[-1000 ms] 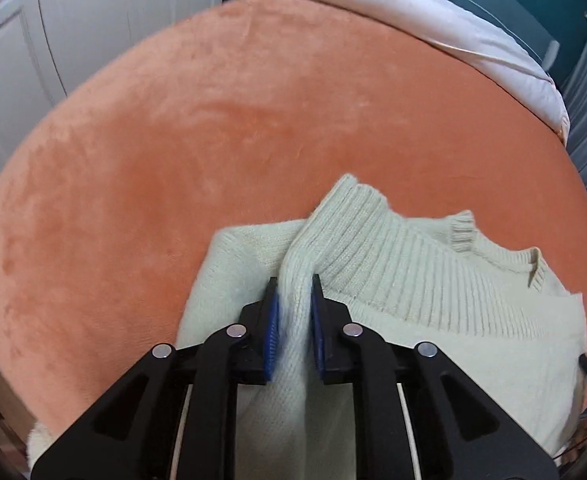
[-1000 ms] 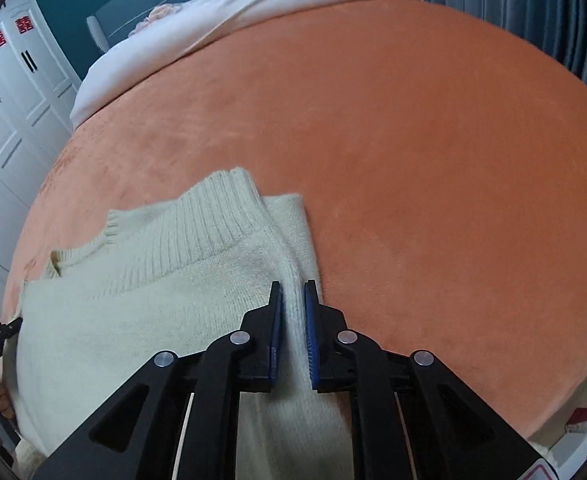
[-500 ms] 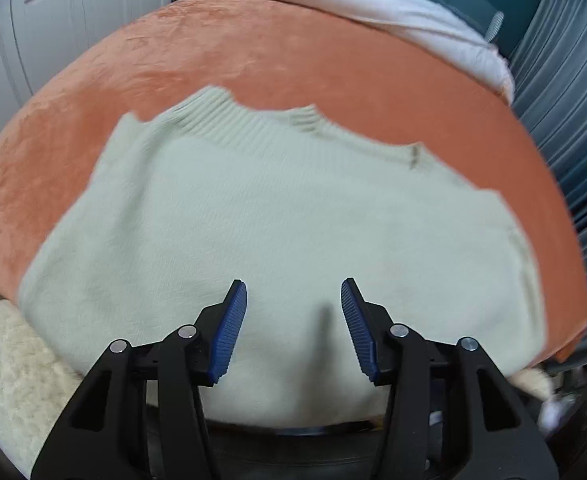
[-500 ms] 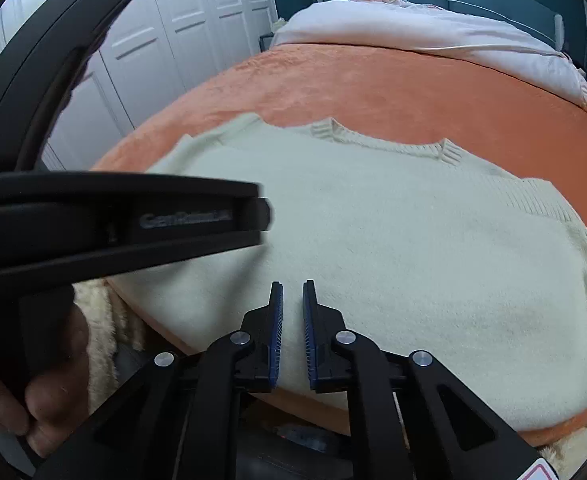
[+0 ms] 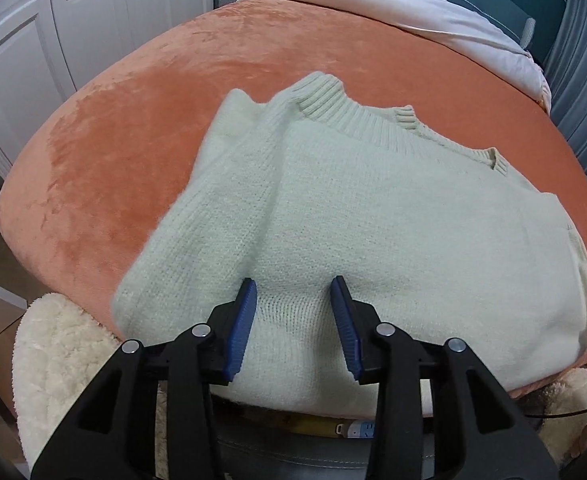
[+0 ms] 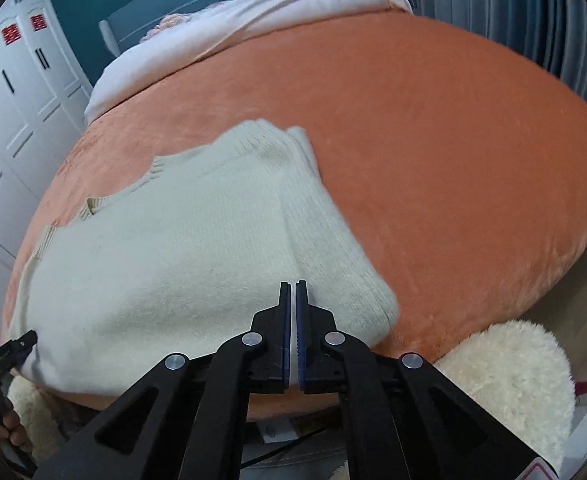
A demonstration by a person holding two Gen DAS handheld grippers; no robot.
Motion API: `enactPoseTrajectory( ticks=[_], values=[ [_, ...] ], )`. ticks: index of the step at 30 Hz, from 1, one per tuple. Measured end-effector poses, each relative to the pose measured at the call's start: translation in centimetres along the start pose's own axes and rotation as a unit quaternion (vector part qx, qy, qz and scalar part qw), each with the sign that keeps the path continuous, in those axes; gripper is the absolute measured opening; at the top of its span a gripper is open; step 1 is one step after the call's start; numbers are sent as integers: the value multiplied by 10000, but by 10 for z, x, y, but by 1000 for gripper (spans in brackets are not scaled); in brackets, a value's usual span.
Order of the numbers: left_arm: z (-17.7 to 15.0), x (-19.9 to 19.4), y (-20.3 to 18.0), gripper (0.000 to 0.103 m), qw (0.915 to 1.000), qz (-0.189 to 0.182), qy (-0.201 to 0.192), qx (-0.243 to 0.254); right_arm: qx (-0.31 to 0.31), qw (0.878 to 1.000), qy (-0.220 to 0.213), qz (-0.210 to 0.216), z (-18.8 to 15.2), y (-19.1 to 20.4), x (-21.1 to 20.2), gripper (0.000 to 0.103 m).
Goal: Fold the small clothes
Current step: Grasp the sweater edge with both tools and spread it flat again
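A cream knit sweater lies flat on the orange bed cover, ribbed collar at the far side, both sleeves folded in along its sides. My left gripper is open, its blue pads over the sweater's near hem, holding nothing. In the right wrist view the sweater fills the left half, with one folded sleeve on its right. My right gripper is shut over the near edge of that sleeve; I cannot tell whether cloth is between the pads.
A fluffy cream rug lies on the floor by the bed's near edge and also shows in the right wrist view. A white duvet covers the bed's far end. White wardrobe doors stand to the left. The other gripper's tip shows at lower left.
Both grippers have swung about and now face the sweater from its hem side. The left gripper, shut on a sleeve a second ago, is open. The sleeves lie folded inward.
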State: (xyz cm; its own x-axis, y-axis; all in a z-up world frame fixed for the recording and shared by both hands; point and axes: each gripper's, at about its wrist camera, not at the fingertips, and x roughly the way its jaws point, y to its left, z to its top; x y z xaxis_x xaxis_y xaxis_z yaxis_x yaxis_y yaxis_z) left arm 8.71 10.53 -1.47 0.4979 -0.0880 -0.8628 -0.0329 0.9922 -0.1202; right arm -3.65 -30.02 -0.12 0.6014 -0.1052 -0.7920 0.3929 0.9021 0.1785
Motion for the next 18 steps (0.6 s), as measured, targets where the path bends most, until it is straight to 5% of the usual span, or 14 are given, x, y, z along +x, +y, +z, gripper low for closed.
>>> enactPoseTrajectory(
  ticks=[4, 7, 11, 15, 18],
  values=[
    [0, 0, 2, 38, 9999, -88, 41, -95, -83, 9999, -140, -56, 17, 4, 6, 6],
    [0, 0, 5, 38, 9997, -165, 67, -190, 45, 9989, 290, -368, 26, -8, 34, 0],
    [1, 1, 7, 38, 9995, -197, 97, -227, 923, 9948, 432, 32, 34, -35, 35, 0],
    [1, 2, 6, 38, 9996, -152, 70, -246, 471, 9988, 133, 29, 34, -21, 6, 0],
    [1, 3, 4, 39, 9997, -75, 51, -218, 289, 9967, 701, -290, 16, -24, 38, 0]
  ],
)
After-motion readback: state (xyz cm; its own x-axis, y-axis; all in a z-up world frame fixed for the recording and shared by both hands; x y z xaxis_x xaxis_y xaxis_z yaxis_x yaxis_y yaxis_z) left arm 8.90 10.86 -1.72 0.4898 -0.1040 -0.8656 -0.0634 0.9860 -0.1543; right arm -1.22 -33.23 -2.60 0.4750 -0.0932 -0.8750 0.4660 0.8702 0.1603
